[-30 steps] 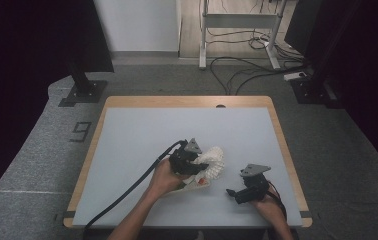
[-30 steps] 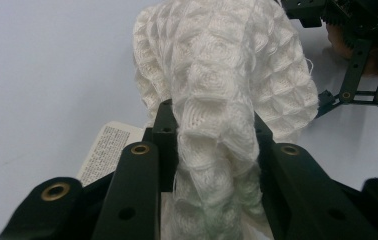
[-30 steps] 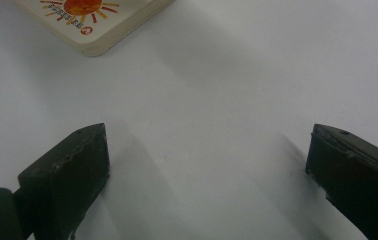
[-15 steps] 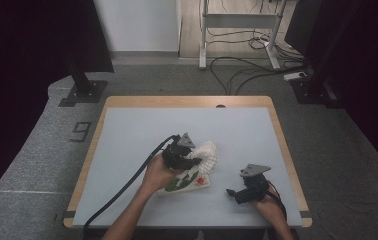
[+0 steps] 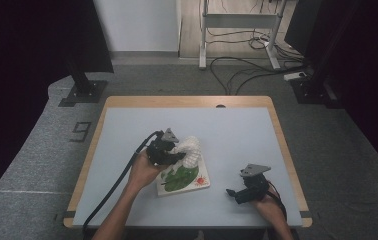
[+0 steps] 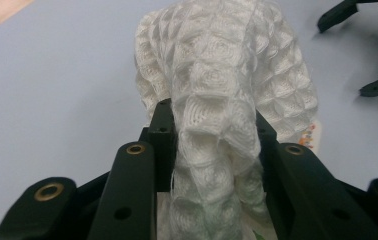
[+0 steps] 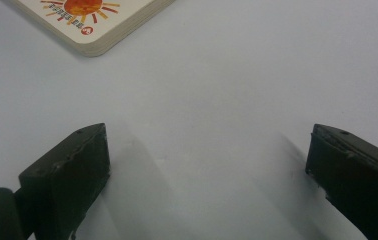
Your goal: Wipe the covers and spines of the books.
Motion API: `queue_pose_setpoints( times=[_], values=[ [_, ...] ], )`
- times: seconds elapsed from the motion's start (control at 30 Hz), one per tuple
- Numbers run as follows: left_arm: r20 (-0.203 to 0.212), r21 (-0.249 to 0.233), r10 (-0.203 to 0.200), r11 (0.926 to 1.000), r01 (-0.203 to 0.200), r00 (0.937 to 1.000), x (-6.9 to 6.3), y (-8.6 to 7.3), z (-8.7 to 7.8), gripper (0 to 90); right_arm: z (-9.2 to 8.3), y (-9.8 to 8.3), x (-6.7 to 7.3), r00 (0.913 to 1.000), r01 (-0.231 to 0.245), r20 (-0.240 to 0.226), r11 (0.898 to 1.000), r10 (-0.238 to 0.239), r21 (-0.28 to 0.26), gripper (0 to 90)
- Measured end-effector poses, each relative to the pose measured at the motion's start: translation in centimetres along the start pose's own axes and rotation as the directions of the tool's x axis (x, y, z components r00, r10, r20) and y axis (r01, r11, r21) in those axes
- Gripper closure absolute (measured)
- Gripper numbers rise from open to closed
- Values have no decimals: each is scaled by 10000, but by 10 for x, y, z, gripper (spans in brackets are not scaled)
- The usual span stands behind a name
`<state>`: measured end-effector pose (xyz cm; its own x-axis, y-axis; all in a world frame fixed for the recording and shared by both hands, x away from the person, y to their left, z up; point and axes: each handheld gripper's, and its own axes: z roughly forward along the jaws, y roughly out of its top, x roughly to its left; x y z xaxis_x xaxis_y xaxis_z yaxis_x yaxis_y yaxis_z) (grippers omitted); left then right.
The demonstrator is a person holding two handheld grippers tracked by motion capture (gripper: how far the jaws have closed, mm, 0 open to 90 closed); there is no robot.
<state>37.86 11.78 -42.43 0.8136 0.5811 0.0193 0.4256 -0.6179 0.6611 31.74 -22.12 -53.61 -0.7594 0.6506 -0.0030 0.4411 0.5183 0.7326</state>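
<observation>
**One white cloth, one picture book, two grippers on the table**

I am counting one cloth, one book and two hand-held grippers on the pale blue table [image 5: 127,140], which has a wooden rim around it.

The left gripper [image 5: 169,150] is clenching the white cloth [image 5: 189,150]: in the left gripper view its two black jaws are pressing in on a bunched fold of the fabric from both sides. The cloth [image 6: 227,85] is looking thick and soft, woven in a raised waffle pattern of small squares, gathered into a loose, crumpled bundle that is hanging out beyond the jaws. It is sitting near the middle of the table, over the far edge of the book.

The book [image 5: 184,179] is lying flat just nearer to the person than the cloth. It is a thick board book with a white cover, a large green shape and a red-orange sun at one corner [image 7: 84,15].

The right gripper [image 5: 239,192] is resting low at the near right of the table, well apart from the book, its jaws standing wide with only bare table between them.
</observation>
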Motion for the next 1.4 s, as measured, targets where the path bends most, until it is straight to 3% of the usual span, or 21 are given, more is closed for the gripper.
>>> queue_pose_setpoints(
  times=[0.3, 0.7, 1.07, 1.4],
  values=[
    [-626, 26, -480, 9988, 483, 9969, 22, -19, -19, 657, 0, 0, 0, 10000, 5, -5, 10000, -5, 1, 34],
    [-1227, -88, -1059, 9944, 1056, 9868, 48, -42, -41, 651, 0, 0, 0, 10000, -6, -8, 10000, 6, 9, 34],
    [-1783, -249, -1805, 9835, 1790, 9673, 71, -68, -55, 639, 0, 0, 0, 10000, -10, -15, 10000, 10, 5, 34],
    [-2369, -395, -2450, 9693, 2427, 9401, 92, -89, -66, 630, 0, 0, 0, 10000, -8, -13, 10000, 8, 5, 34]
  ],
)
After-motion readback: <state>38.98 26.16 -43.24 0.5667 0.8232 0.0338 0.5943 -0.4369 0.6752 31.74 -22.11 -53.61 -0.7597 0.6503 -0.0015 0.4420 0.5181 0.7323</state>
